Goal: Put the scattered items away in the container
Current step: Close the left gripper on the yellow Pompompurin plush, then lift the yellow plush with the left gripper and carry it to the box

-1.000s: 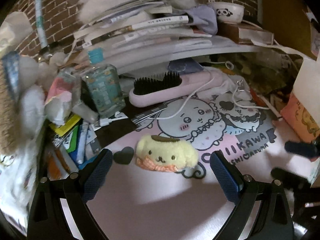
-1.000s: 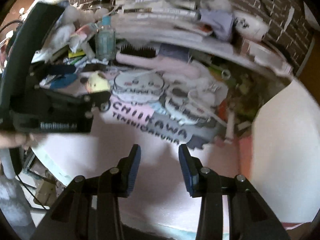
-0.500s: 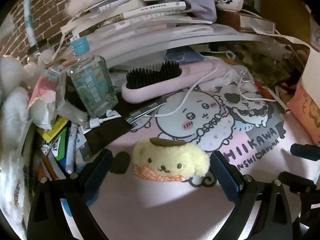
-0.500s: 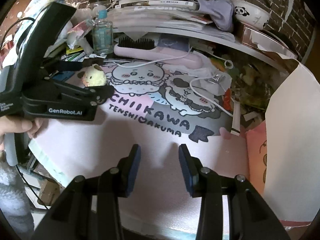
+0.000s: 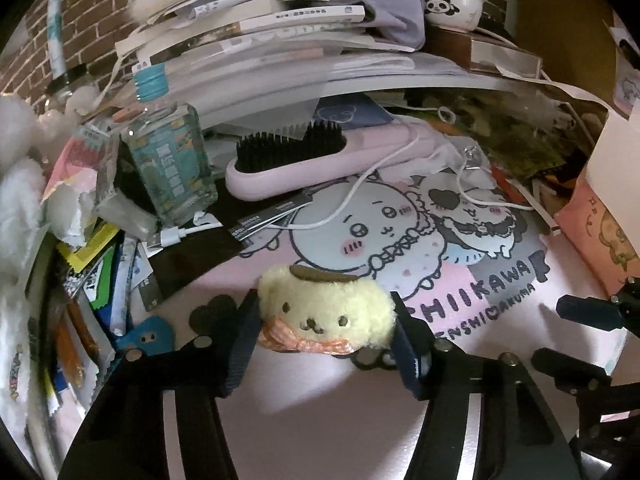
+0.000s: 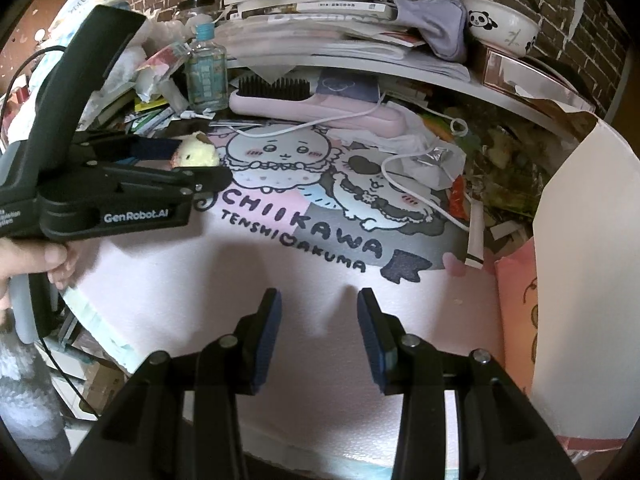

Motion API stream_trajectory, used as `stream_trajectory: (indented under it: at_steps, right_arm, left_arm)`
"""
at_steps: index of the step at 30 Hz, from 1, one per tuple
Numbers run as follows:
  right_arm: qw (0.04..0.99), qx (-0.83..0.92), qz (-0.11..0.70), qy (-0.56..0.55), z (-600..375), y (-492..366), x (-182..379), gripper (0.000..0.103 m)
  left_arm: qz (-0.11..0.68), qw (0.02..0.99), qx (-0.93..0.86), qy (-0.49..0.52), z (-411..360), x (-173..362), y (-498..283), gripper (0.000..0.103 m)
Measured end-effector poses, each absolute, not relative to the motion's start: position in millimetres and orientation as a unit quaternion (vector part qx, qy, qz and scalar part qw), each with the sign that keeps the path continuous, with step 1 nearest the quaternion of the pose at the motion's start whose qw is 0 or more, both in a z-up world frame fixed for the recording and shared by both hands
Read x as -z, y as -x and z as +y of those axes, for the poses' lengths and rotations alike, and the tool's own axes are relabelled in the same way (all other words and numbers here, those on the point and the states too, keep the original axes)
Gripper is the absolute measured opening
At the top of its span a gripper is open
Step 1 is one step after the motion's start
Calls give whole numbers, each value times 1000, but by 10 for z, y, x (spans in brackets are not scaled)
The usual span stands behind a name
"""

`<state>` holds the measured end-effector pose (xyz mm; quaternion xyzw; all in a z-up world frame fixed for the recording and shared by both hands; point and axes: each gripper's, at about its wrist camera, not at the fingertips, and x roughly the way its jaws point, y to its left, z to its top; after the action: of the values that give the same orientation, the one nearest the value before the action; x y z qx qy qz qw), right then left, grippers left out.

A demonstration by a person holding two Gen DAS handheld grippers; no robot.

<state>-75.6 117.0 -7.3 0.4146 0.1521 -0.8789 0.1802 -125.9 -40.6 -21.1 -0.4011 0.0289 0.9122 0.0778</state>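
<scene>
Left gripper [image 5: 324,322] has its two padded jaws on both sides of the yellow plush toy [image 5: 326,312], and they press against its fluffy flanks, so it is closed on the toy. The toy lies on the pink desk mat [image 5: 320,420], near the front edge, with its face turned to the camera and an orange checked ribbon under the chin. In the right wrist view the same toy [image 6: 196,154] shows between the dark jaws of the left gripper [image 6: 188,160], which a hand [image 6: 24,264] holds by the handle.

Right gripper [image 6: 318,320] hovers over a bare part of the mat with its jaws apart and nothing between them.

The toy looks very light and soft. It will probably squash under the pads and spring back, so it is not fragile and not slippery. The best hold seems to be across the widest part of the head, as now; the ribbon and the small brown cap on top are poor places because they may slide or fold.

A white and pink container [image 6: 580,280] stands at the right, well apart from the toy.
</scene>
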Motion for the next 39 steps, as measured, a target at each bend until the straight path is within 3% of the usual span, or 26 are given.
stream_trajectory:
  at_steps: [20,32,39]
  right_arm:
    - [156,889,149,-403,1214,747,74,36]
    - [133,899,122,-399,1333,829,64,40]
    - [134,899,99,-404,1411,863,102,40]
  left_arm:
    - [14,113,-917,383,-169,-28,1241,51]
    - [22,215,-919,330,343,-855,1197,50]
    - [74,261,-913,306,814,-1268,1106,50]
